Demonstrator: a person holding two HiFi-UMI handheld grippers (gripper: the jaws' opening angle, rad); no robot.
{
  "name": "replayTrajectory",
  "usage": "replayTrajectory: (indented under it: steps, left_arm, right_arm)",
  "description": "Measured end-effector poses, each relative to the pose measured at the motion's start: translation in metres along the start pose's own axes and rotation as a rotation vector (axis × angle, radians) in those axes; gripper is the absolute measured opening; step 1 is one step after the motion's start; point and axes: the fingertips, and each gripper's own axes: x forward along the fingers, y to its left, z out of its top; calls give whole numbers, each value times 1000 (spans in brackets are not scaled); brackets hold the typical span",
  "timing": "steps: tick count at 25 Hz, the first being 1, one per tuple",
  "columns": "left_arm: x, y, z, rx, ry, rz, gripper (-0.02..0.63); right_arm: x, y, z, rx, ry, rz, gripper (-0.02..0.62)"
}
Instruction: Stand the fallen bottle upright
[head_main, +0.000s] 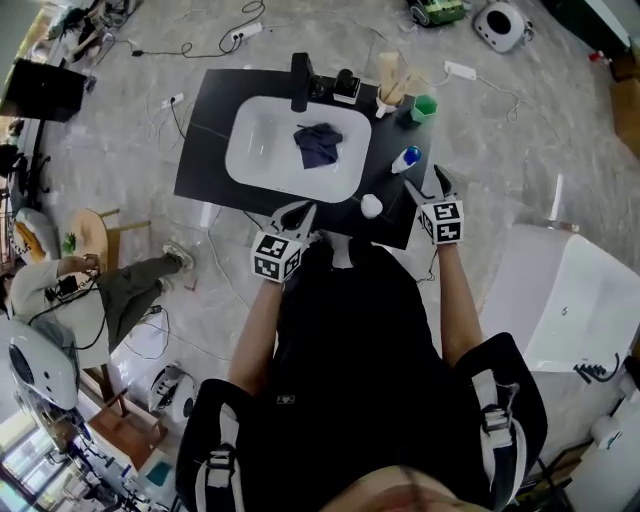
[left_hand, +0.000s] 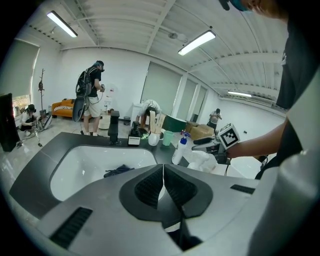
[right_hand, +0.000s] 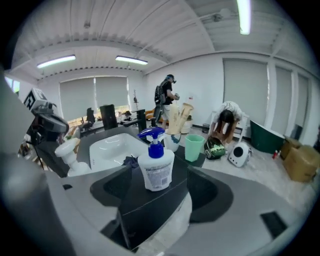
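Observation:
A white pump bottle with a blue head (right_hand: 156, 167) stands upright on the black countertop (right_hand: 150, 205), right of the sink (head_main: 260, 150). My right gripper (right_hand: 162, 194) is open, its jaws wide apart just short of the bottle and not touching it. The head view shows the same bottle (head_main: 407, 158) a little beyond that right gripper (head_main: 441, 186). My left gripper (left_hand: 163, 186) is shut on nothing, its pads pressed together, at the counter's near edge by the sink (left_hand: 90, 167); the head view has this left gripper (head_main: 297, 216) there too. The bottle (left_hand: 179, 149) also appears upright in the left gripper view.
A dark blue cloth (head_main: 318, 144) lies in the sink. A small white bottle (head_main: 371, 206) stands near the counter's front edge. A green cup (head_main: 424, 108), a utensil holder (head_main: 389, 80) and a black tap (head_main: 299, 82) line the back. Cables cross the floor; people stand beyond.

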Motion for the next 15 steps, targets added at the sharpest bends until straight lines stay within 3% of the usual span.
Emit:
replayTrajectory:
  steps: [2,3,5,7,15]
  left_arm:
    - [4,0,1,9,2,-31,18]
    - [7,0,2,15,1,-48,18]
    - [12,-1,5,26,0,-81,18]
    - [14,-4,8,40,-1,-118,18]
    - [14,-10,2,133,51,-301,18]
  right_arm:
    - [-21,3,-14,49,1,-38,360]
    - [-31,5,-22,55,8,-56,239]
    - [-47,12,-34,66,27,-76,90]
    - [-59,21,-41,79,45,-81,60]
    - [-83,76,-35,91,42,-162,60]
